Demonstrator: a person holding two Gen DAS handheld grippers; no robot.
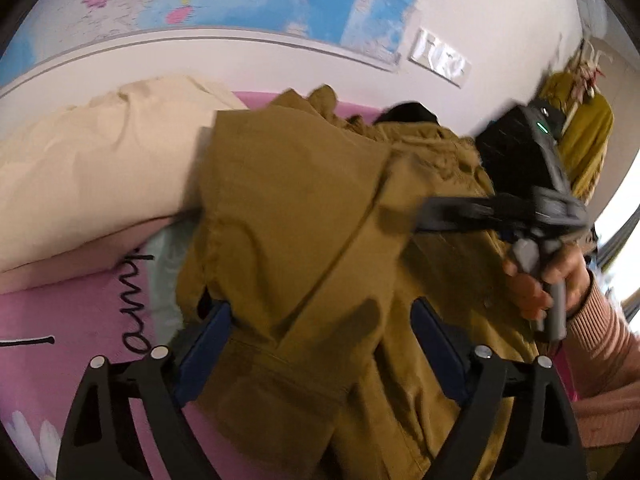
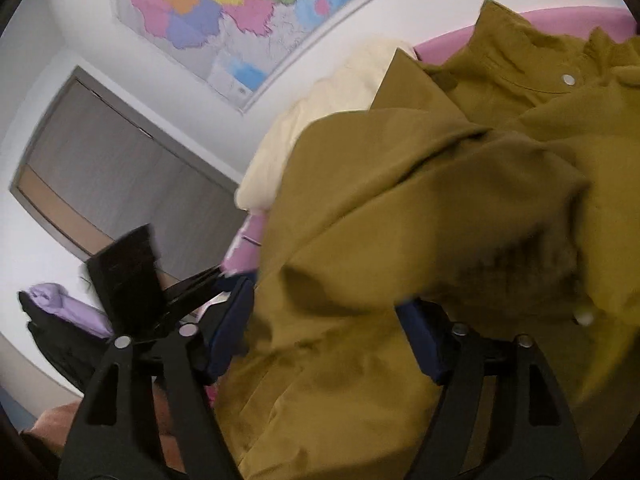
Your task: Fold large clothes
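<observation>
Jacket (image 1: pixel 304 216) of mustard-brown cloth lies bunched on a pink bed (image 1: pixel 72 308), filling the middle of both views. In the left wrist view its long axis runs from the bottom centre of the frame up toward the collar end at upper centre, where dark lining shows. In the right wrist view the collar, with a silver snap (image 2: pixel 567 78), points to the upper right. The left gripper (image 1: pixel 320 344) has its blue fingers (image 1: pixel 208 344) spread apart with jacket cloth lying between them; whether they pinch it I cannot tell. The right gripper (image 2: pixel 324 340) likewise stands wide with cloth filling the gap. A cream pillow (image 1: pixel 100 168) touches the jacket at the left of the frame. Behind it a white wall carries a coloured map (image 2: pixel 224 12); a grey door (image 2: pixel 120 176) sits at the left of the right wrist view.
</observation>
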